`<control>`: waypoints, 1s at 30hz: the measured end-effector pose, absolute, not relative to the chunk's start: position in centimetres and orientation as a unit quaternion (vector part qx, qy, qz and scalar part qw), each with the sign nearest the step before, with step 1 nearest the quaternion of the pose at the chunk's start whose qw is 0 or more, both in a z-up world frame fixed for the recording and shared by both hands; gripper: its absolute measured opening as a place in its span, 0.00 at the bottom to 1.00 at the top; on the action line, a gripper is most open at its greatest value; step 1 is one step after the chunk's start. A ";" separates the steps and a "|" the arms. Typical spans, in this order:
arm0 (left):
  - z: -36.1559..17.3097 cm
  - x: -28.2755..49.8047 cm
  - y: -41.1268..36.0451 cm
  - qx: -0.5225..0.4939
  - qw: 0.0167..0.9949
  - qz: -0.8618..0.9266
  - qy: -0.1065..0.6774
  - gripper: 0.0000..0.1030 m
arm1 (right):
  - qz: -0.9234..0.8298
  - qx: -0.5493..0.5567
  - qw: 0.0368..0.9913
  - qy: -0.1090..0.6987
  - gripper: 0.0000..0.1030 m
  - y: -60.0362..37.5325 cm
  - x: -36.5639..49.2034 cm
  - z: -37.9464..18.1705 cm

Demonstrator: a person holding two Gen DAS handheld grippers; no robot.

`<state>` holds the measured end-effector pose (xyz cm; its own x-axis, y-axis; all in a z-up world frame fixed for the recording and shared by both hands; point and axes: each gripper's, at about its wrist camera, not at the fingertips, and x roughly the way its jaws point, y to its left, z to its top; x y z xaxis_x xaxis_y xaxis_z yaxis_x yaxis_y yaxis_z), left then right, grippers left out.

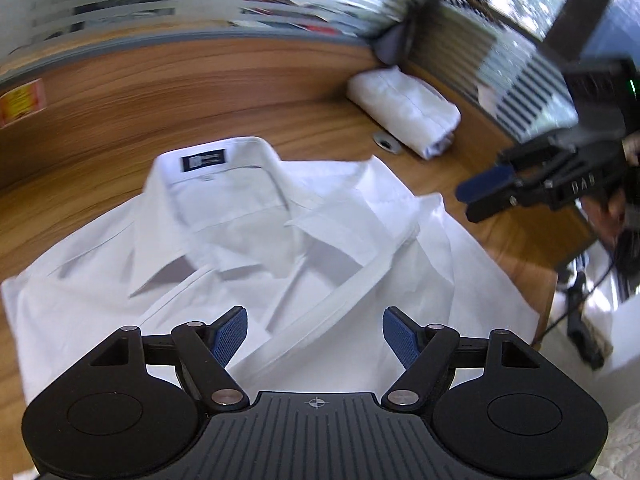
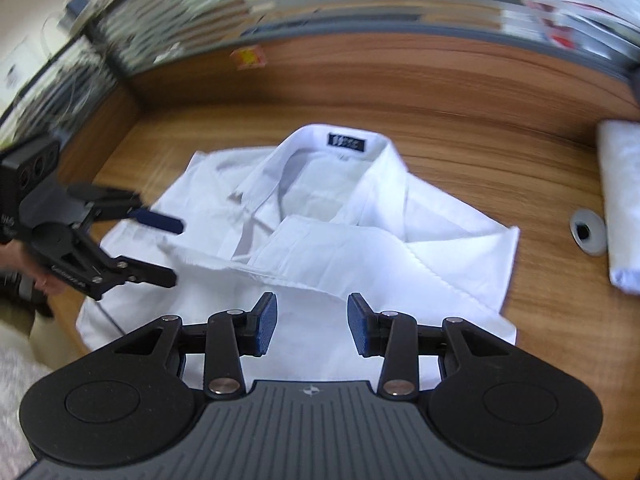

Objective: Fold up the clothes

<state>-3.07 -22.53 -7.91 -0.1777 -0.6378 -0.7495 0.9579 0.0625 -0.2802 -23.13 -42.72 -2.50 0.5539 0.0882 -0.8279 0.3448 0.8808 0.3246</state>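
Shirt overhangs near desk edge; far side seemingly bare.

Office setting. Wood-grain laminate desk surface enclosed by low wooden partition with frosted striped glass panel on top. Round metal cable grommet set in surface. Blurred papers behind glass; window with foliage in far corner.
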 end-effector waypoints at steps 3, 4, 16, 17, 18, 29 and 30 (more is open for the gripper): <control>-8.5 -3.9 -23.6 0.214 0.609 -0.658 0.388 0.66 | -0.039 0.211 0.847 0.486 0.43 -43.4 -21.7 -2.2; -8.8 -4.2 -24.0 0.218 0.610 -0.656 0.387 0.65 | -0.026 0.204 0.846 0.492 0.43 -43.6 -21.2 -2.1; -4.4 -4.6 -21.0 0.117 0.619 -0.638 0.443 0.06 | 0.119 0.138 0.833 0.523 0.43 -45.4 -14.2 0.3; -3.7 -4.8 -20.3 0.111 0.621 -0.632 0.451 0.06 | 0.134 0.134 0.832 0.522 0.43 -45.2 -13.5 0.4; -3.1 -5.0 -19.7 0.101 0.622 -0.627 0.458 0.06 | 0.148 0.130 0.830 0.522 0.43 -45.1 -12.8 0.5; 1.3 -8.6 -17.3 0.028 0.599 -0.625 0.500 0.06 | 0.349 -0.015 0.739 0.575 0.43 -39.9 -6.4 -2.2; 1.4 -8.7 -17.3 0.027 0.599 -0.625 0.500 0.06 | 0.367 -0.038 0.729 0.576 0.43 -39.4 -6.1 -2.3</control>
